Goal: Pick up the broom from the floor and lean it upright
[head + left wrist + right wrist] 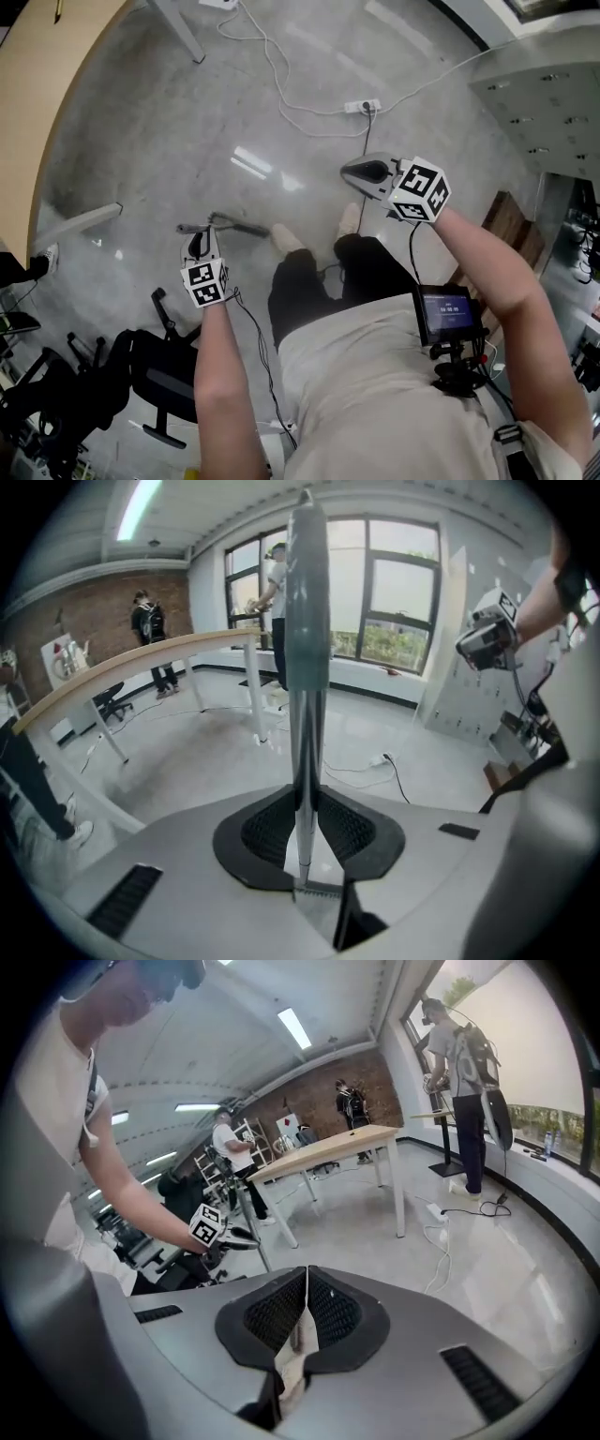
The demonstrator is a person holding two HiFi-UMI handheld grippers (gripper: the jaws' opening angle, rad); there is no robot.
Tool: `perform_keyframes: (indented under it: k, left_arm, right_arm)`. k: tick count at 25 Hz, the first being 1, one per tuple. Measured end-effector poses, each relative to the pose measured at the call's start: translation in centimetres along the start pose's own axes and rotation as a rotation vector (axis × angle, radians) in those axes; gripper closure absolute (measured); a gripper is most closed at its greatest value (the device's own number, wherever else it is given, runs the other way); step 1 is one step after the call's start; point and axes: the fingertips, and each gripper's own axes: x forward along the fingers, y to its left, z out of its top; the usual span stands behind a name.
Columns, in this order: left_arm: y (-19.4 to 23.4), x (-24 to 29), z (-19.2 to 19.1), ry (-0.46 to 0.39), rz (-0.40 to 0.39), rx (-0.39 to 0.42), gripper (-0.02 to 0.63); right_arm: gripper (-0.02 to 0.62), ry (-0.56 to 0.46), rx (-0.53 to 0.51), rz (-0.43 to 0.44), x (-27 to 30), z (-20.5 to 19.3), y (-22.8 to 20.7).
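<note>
The broom shows as a thin grey handle [236, 227] lying almost level above the floor in the head view. My left gripper [212, 225] is shut on it. In the left gripper view the handle [307, 649] rises straight up between the ribbed pads [272, 829], which press on both sides of it. The broom's head is in no view. My right gripper [349, 172] hangs higher and to the right, apart from the broom. Its pads [328, 1312] meet at the tips with nothing between them. The right gripper view shows the left gripper [225, 1235] beside a grey pole.
A power strip [362, 106] with white cables lies on the concrete floor ahead. A black office chair [155, 375] stands at lower left. A curved wooden table [37, 84] runs along the left, and a white perforated panel [534, 94] stands at right. People stand by the windows.
</note>
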Motion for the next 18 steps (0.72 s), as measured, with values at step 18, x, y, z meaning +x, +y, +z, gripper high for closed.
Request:
perform_keyframes:
  k: [18]
  left_arm:
    - [6.0, -12.6, 4.9, -0.148, 0.125, -0.241, 0.534]
  right_arm:
    - [0.577, -0.06, -0.083, 0.054, 3.2, 13.3, 5.1]
